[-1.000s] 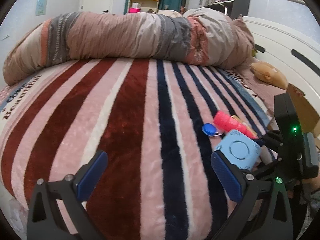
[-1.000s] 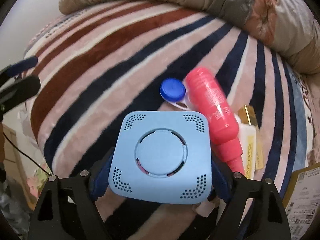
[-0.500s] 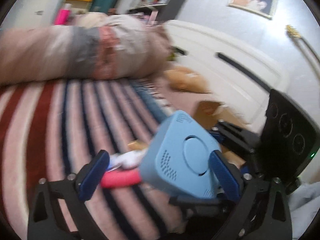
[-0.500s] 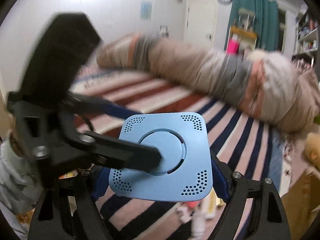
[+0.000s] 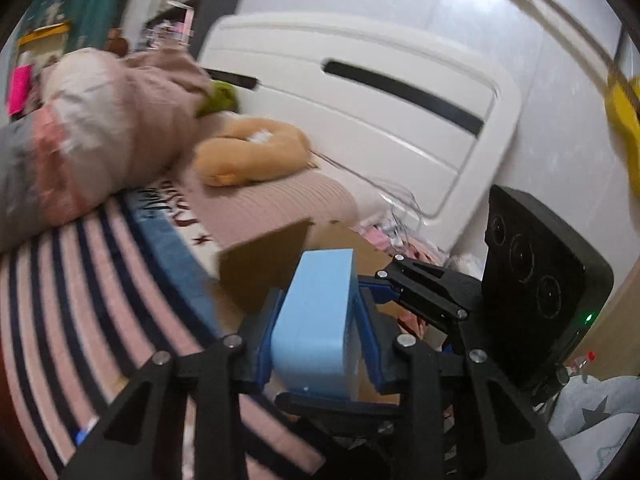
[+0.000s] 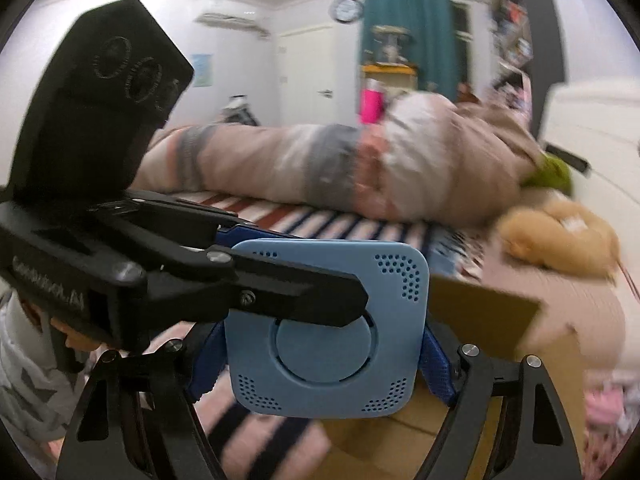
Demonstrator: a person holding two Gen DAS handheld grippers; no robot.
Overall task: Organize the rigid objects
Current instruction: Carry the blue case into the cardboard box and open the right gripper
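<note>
Both grippers are now clamping the blue box: right gripper by its edges, left gripper newly across its faces. Lifted off the bed, it is hanging above the cardboard carton; a handover appears underway.

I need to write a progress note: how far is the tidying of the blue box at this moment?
Done: the light blue speaker-like box is off the striped blanket. In hand: both the right claw and the left claw are shut on it, beside the open cardboard box. Left: letting go with one claw and setting it down; the other items are not in view now.
</note>
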